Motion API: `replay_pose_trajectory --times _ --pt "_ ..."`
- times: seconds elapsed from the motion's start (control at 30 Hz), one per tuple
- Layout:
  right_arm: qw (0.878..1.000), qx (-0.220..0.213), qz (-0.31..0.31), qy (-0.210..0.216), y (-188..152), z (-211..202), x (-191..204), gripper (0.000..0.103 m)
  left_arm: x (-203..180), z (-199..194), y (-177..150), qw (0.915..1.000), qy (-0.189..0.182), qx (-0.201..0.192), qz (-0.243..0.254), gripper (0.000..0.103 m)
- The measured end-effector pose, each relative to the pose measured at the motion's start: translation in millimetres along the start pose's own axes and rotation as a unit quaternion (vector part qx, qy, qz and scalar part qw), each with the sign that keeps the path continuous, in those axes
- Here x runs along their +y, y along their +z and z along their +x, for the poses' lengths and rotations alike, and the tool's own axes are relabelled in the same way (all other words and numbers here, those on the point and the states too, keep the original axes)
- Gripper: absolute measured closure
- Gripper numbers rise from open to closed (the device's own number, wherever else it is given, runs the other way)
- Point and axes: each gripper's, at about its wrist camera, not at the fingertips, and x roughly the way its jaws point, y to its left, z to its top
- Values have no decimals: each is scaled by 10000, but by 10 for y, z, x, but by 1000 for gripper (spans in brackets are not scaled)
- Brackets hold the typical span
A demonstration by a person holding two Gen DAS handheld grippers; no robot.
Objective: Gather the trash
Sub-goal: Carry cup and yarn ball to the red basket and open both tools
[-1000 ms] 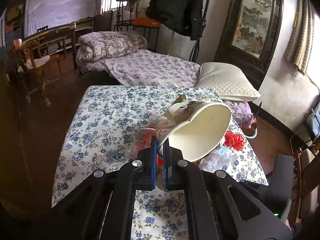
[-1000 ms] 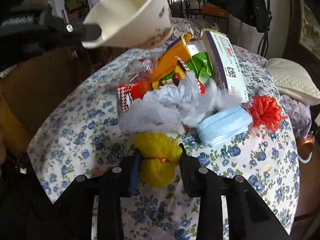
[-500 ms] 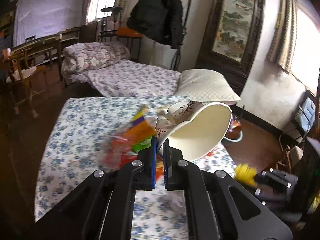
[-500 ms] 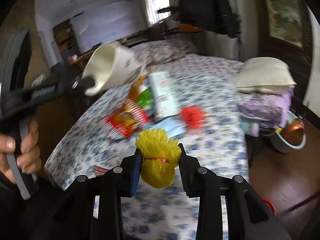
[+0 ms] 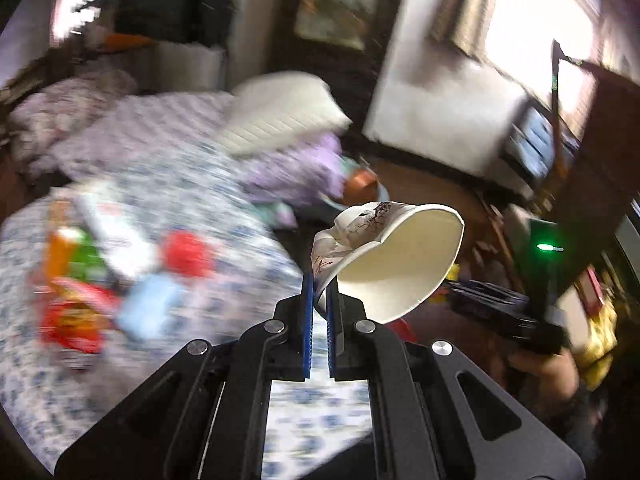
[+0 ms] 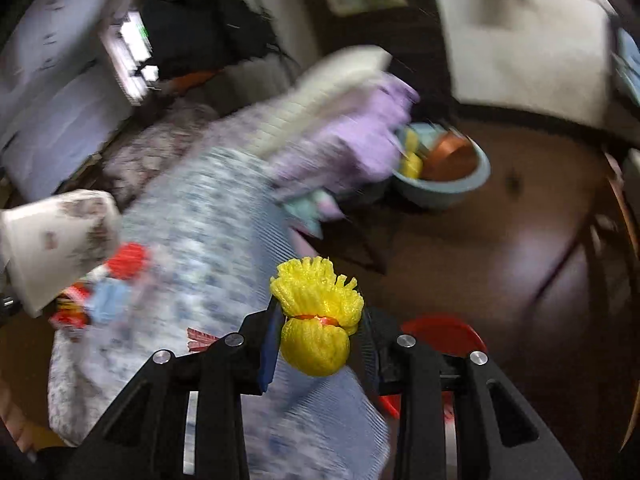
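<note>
Right wrist: yellow foam net bundle (image 6: 318, 320) pinched by right gripper (image 6: 318, 344), carried; release needed over red bin (image 6: 444, 332) at 5 o'clock. Crushed white paper cup (image 5: 384, 264) clamped by left gripper (image 5: 318, 304).

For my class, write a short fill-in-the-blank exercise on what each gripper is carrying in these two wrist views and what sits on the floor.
1. The left gripper pinches the rim of a crushed paper ____.
2. The foam net held between the right gripper's fingers is ____ in colour.
3. Low on the floor just past the right gripper shows the rim of a ____ container.
4. The tablecloth is printed with small blue ____.

Missing words: cup; yellow; red; flowers
</note>
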Motion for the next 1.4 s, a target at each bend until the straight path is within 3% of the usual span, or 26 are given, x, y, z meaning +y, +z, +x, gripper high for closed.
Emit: replay_pose_trajectory --times 0.17,0.23,0.37,0.47,0.6,0.67,0.93,1.07,1.1,1.13,1.17,1.2,1.23,1.4 --pt "9974 451 518 -230 -266 398 -633 68 -568 797 -101 9930 -490 1054 218 96" --pt "9957 586 664 -282 -370 533 -851 67 -711 1044 -150 9896 -581 1295 241 96" --pt "9895 955 996 -436 -603 822 -1225 67 -887 1665 -317 9780 -644 1984 -63 96" --pt "9869 1166 866 -706 -765 1036 -1313 67 -900 2011 -443 9742 -395 2213 -190 96" --pt "9848 1352 897 -622 -967 1260 -1375 67 -834 2392 -622 9607 -396 2693 -543 96" --pt "9835 1418 915 -657 -1039 1328 -1408 67 -902 2504 -662 9579 -480 2772 -566 96" --pt "9828 1418 1100 -437 -1226 1577 -1528 66 -908 2979 -853 9446 -268 3182 -752 96" --pt "9811 1342 1300 -513 -1265 1625 -1580 62 -820 3193 -956 9354 -228 3351 -1106 95" --pt "9805 1287 1388 -538 -1274 1626 -1594 51 -788 3227 -980 9337 -217 3357 -1226 91" --pt "9798 1260 1428 -611 -1282 1599 -1610 43 -759 3252 -996 9316 -219 3381 -1312 80" --pt "9779 1261 1463 -797 -1285 1595 -1618 28 -735 3289 -1011 9284 -232 3435 -1400 72" --pt "9762 1293 1455 -956 -1276 1597 -1616 25 -716 3313 -1024 9247 -212 3503 -1472 53" --pt "9765 1285 1421 -987 -1247 1561 -1614 25 -703 3312 -1022 9231 -122 3533 -1512 43" --pt "9751 1164 1515 -1130 -1190 1391 -1752 22 -780 3168 -896 9335 -102 3328 -1333 39"
